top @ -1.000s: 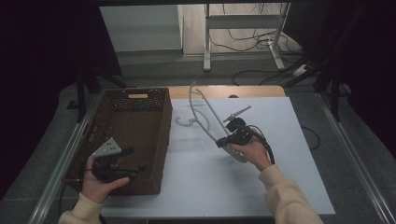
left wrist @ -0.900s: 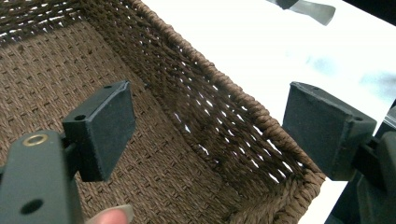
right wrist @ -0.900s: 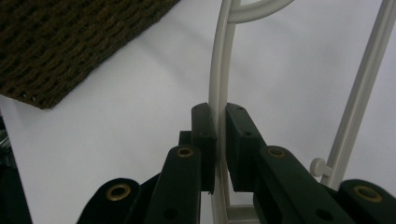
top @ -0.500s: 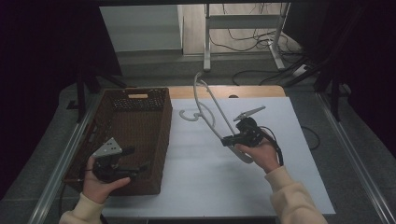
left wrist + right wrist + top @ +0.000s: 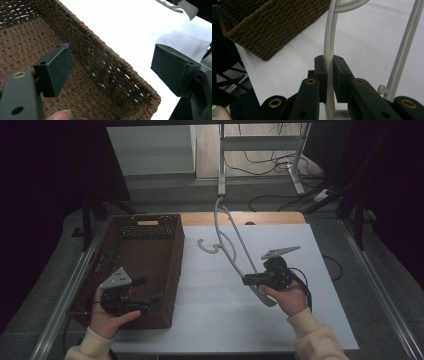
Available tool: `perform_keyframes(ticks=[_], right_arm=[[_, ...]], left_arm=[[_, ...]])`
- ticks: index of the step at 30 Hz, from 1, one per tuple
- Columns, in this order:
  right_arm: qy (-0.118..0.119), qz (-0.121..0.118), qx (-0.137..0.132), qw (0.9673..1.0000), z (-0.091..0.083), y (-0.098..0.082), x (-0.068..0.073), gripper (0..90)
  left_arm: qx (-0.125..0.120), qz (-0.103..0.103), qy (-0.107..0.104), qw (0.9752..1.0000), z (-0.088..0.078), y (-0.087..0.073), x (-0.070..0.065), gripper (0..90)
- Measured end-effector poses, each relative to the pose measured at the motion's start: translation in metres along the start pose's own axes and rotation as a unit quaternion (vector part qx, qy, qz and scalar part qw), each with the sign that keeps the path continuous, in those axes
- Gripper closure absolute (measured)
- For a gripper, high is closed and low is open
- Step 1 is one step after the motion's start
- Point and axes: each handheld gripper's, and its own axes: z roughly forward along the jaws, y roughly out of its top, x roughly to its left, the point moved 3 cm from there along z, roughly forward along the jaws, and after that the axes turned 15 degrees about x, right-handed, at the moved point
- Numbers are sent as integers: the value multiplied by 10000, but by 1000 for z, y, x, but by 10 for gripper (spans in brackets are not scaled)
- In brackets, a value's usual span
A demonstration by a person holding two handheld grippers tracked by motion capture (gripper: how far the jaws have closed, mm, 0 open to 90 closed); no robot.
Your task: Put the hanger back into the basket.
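Right gripper (image 5: 328,75): jaws pressed together on a thin bar of the white plastic hanger (image 5: 329,37), pads pinching it from both sides, bar running straight up between them in the right gripper view. A second hanger bar (image 5: 405,47) slants up at the right of that view, with a small peg low on it. In the high view the right gripper (image 5: 248,280) sits over the right half of the white table (image 5: 210,320), held in the person's right hand (image 5: 285,297), grey three-cornered plate on top, cable trailing off to the right. The hanger (image 5: 235,247) is lifted and tilted: one end low by the hand, the long arm rising up-left, hook end up over the table's far edge, a curled part hanging near the basket's right wall. Whether any part of the hanger touches the table: cannot tell.

Left gripper (image 5: 110,72): jaws spread wide, nothing between the pads. They straddle the near right wall of the brown wicker basket (image 5: 110,75), one pad over the basket's inside, the other over the white table (image 5: 130,27); pads not touching the weave. A fingertip shows at the bottom edge of the left gripper view. In the high view the left gripper (image 5: 145,290) is held by the left hand (image 5: 107,315) over the near end of the basket (image 5: 100,265), which stands on the left of the table, well apart from the right gripper.

Beyond the table: floor with cables and a metal stand leg.
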Motion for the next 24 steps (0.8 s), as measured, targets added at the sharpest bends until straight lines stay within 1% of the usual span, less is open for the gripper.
perform_keyframes(ticks=[5,8,10,16,18,24], right_arm=[[-25,65,-14,10000,-3,-17,1,831],[21,136,-61,9999,-5,-23,-1,831],[9,174,-85,9998,-6,-26,-3,831],[39,195,-240,9995,-8,-25,-3,830],[87,198,-287,9994,-9,-24,-2,830],[79,174,-330,9993,-10,-23,0,830]], left_arm=[[-17,-1,-16,10000,0,1,0,170],[-2,-1,-24,10000,0,1,-1,169],[2,3,-32,10000,1,1,-1,169],[19,-5,-66,10000,3,1,-2,171],[25,-7,-71,10000,3,1,-2,171],[20,-11,-63,10000,3,1,-2,171]])
